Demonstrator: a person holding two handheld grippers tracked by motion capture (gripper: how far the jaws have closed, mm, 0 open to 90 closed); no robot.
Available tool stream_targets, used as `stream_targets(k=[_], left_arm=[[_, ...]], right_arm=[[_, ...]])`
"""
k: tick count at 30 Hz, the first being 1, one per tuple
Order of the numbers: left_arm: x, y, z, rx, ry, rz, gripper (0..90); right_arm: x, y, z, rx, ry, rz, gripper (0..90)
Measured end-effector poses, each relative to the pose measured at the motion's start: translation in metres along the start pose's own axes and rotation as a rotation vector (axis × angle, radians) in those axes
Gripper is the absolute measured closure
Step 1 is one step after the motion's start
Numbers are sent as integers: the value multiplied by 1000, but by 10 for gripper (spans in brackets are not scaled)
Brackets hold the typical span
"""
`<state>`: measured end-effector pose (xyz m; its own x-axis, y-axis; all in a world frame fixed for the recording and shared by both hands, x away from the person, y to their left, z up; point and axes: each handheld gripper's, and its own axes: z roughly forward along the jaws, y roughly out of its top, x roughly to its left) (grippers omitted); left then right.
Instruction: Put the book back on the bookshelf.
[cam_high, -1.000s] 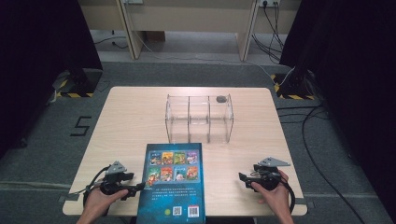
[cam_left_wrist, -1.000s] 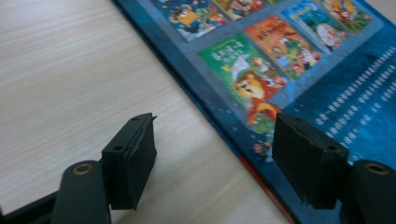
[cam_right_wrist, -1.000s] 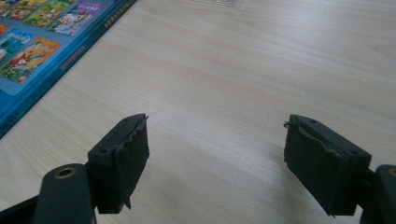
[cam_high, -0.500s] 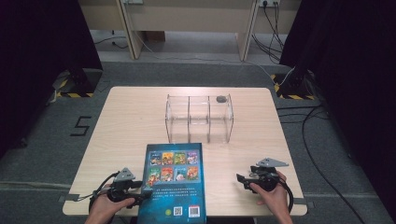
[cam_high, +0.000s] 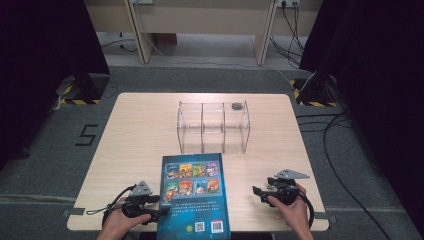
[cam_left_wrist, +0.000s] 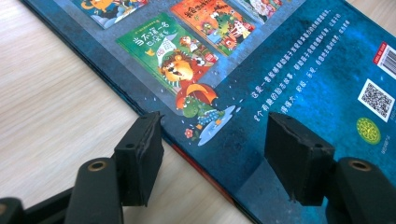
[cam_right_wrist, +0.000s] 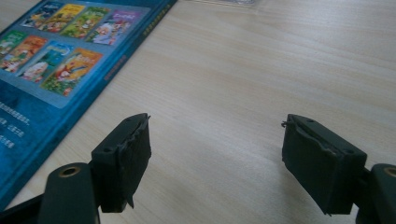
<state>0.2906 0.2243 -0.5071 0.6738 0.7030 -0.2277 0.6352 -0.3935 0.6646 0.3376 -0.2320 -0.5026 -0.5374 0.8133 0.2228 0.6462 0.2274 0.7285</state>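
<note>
Dark curtains ring a pale wooden table (cam_high: 140, 130) where a children's picture book (cam_high: 195, 197) lies back cover up at the near edge, in front of a clear three-bay acrylic organizer (cam_high: 212, 127). Wide-jawed, the left gripper (cam_left_wrist: 212, 154) straddles the book's left edge, likely positioned to pinch it. Equally wide and empty, the right gripper (cam_right_wrist: 217, 158) waits over bare wood beside the book.

A book (cam_high: 194, 194) lies flat at the near edge of the counter (cam_high: 135, 135), about midway across. Behind it, past the counter's middle, stands a three-compartment rack (cam_high: 213, 127) with a small object (cam_high: 236, 106) by its far right corner. The left tool (cam_high: 159, 207) sits at the book's left edge; the right tool (cam_high: 258, 191) rests well to the book's right.
</note>
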Motion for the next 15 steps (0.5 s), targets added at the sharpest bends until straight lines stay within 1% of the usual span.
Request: stream_targets(k=[3,7,9,12,14,15], left_arm=[[-6,4,6,0,-4,15,365],[-15,8,13,-3,-13,30,363],[-20,10,16,-2,-20,38,362],[-26,12,21,-3,-36,49,360],[-30,13,23,-4,-41,59,360],[-31,14,24,-5,-43,61,358]], right_arm=[[1,0,1,-1,29,-10,288],[5,0,2,6,56,-11,307],[7,0,2,2,76,-1,315],[10,-1,4,-3,118,19,340],[13,-2,6,7,134,28,342],[14,-2,6,7,139,24,345]])
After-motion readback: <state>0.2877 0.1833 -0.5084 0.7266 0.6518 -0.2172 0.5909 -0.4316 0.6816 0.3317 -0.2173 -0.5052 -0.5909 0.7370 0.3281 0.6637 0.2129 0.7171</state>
